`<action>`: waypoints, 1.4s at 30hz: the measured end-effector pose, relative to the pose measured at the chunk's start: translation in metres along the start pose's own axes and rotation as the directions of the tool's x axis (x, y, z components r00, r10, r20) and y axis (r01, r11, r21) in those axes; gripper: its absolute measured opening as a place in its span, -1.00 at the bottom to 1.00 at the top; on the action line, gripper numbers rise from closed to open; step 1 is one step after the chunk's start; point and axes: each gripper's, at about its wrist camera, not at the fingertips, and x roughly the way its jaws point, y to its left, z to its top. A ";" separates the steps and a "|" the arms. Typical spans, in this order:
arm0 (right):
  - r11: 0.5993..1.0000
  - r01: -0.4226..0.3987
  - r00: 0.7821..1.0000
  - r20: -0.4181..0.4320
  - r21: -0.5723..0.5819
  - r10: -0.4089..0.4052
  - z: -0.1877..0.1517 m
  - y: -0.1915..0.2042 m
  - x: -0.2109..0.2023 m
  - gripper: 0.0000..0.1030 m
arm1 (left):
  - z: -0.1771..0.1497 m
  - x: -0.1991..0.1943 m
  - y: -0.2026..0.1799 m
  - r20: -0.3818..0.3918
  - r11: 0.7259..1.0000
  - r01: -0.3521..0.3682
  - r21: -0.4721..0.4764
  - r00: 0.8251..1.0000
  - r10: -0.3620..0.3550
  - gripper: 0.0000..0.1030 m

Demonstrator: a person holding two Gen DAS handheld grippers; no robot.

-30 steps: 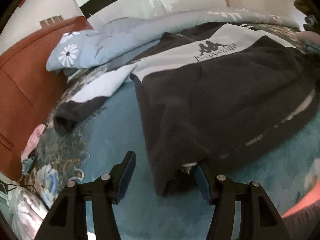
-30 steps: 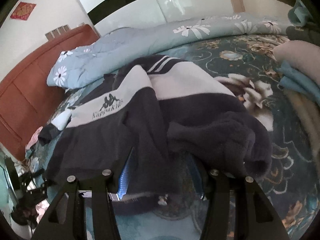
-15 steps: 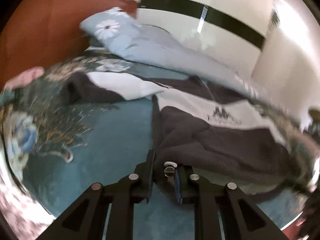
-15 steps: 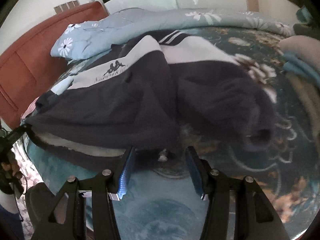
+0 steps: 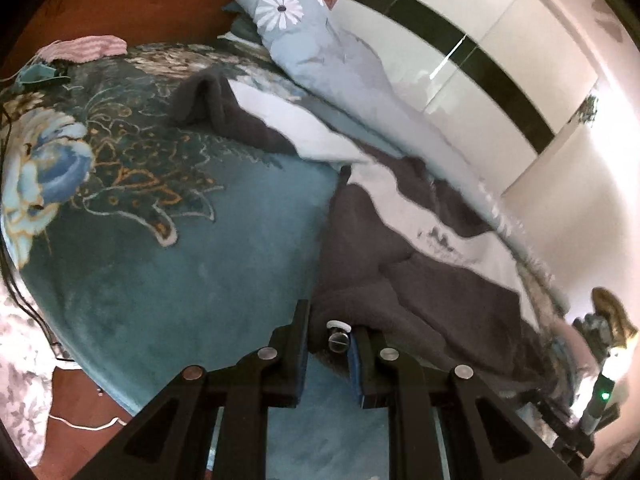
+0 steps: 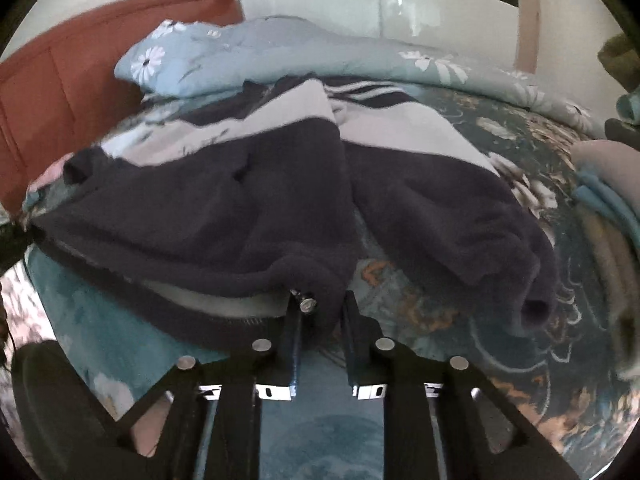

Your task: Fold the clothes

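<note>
Fleece fills the middle of the teal floral bedspread (image 6: 520, 420): a dark navy and white fleece sweatshirt (image 6: 200, 216) lying spread out, collar toward twelve o'clock. The left gripper (image 5: 327, 342) is clamped on the hem's seven o'clock corner. The right gripper (image 6: 320, 312) pinches the hem at six o'clock.

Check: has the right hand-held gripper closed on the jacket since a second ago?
Yes. The right hand-held gripper has narrowed onto the jacket hem, nearer the headboard side.
</note>
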 end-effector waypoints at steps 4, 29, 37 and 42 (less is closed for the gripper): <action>1.000 0.023 1.000 0.010 -0.012 -0.023 0.005 -0.001 0.008 -0.64 | -0.001 0.001 -0.006 -0.007 0.999 -0.032 0.031 0.999 0.032 -0.64; 0.970 -0.180 0.984 0.032 0.165 0.177 -0.005 -0.046 -0.045 -0.67 | -0.015 -0.034 -0.006 -0.050 0.960 -0.139 0.243 0.987 0.155 -0.29; 0.896 -0.008 0.998 0.058 0.444 -0.019 -0.012 -0.134 -0.054 -0.12 | 0.023 -0.035 -0.039 0.060 0.976 -0.102 0.190 0.994 0.092 0.08; 0.735 -0.206 0.978 0.124 0.646 0.165 -0.024 -0.159 -0.033 -0.06 | 0.020 0.026 -0.106 0.011 0.965 0.003 0.261 1.000 -0.006 0.08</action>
